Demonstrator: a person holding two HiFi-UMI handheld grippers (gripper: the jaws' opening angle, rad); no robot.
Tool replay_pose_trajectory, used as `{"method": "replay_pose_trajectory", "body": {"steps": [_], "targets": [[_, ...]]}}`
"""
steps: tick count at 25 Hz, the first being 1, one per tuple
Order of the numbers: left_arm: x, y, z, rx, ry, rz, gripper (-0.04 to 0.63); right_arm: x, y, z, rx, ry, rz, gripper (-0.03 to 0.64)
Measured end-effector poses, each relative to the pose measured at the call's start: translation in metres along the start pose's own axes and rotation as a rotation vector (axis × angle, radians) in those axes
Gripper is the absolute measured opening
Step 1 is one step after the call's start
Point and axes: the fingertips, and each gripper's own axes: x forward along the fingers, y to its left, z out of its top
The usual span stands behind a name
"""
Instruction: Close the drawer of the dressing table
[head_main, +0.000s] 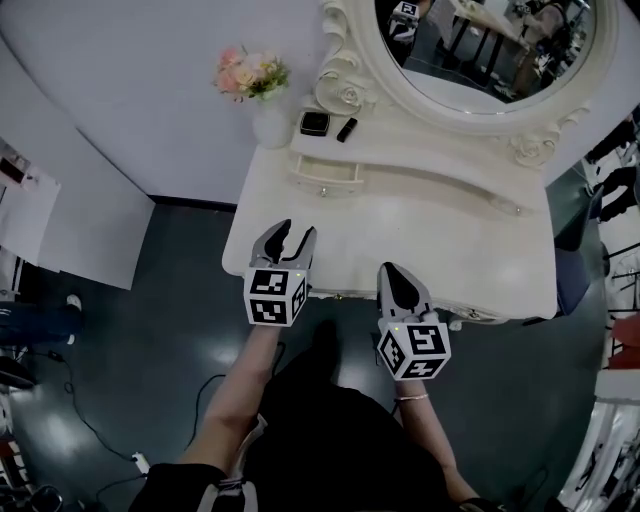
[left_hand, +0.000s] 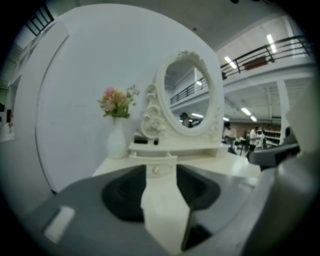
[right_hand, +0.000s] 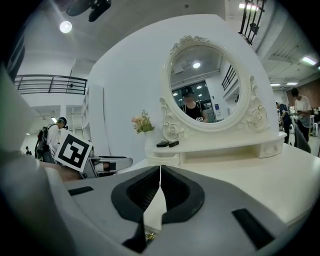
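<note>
The white dressing table (head_main: 470, 250) has a small knobbed drawer (head_main: 325, 177) under its left shelf, sticking out a little over the tabletop. My left gripper (head_main: 291, 238) hovers over the table's front left edge, open and empty, well short of the drawer. In the left gripper view the drawer (left_hand: 155, 163) shows straight ahead through the gap of the left gripper (left_hand: 160, 187). My right gripper (head_main: 393, 270) is at the table's front edge, shut with nothing in it. In the right gripper view the right gripper (right_hand: 160, 169) has its tips touching, and the drawer (right_hand: 163, 160) lies beyond them.
A white vase of pink flowers (head_main: 262, 98) stands at the table's back left corner. Two small black items (head_main: 314, 122) lie on the shelf above the drawer. The oval mirror (head_main: 480, 45) rises behind. A cable (head_main: 90, 430) runs over the dark floor at left.
</note>
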Motion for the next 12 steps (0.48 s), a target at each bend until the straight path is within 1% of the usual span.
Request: {"method": "replay_pose_trajectory", "body": {"steps": [6, 12], "targets": [[0.037, 0.014, 0.007, 0.012, 0.021, -0.011, 0.199, 0.035, -0.012, 0.018, 0.000, -0.009, -0.026, 0.006], [0.063, 0.016, 0.009, 0.016, 0.037, -0.032, 0.199, 0.054, -0.020, 0.027, -0.005, -0.011, -0.041, 0.006]]}}
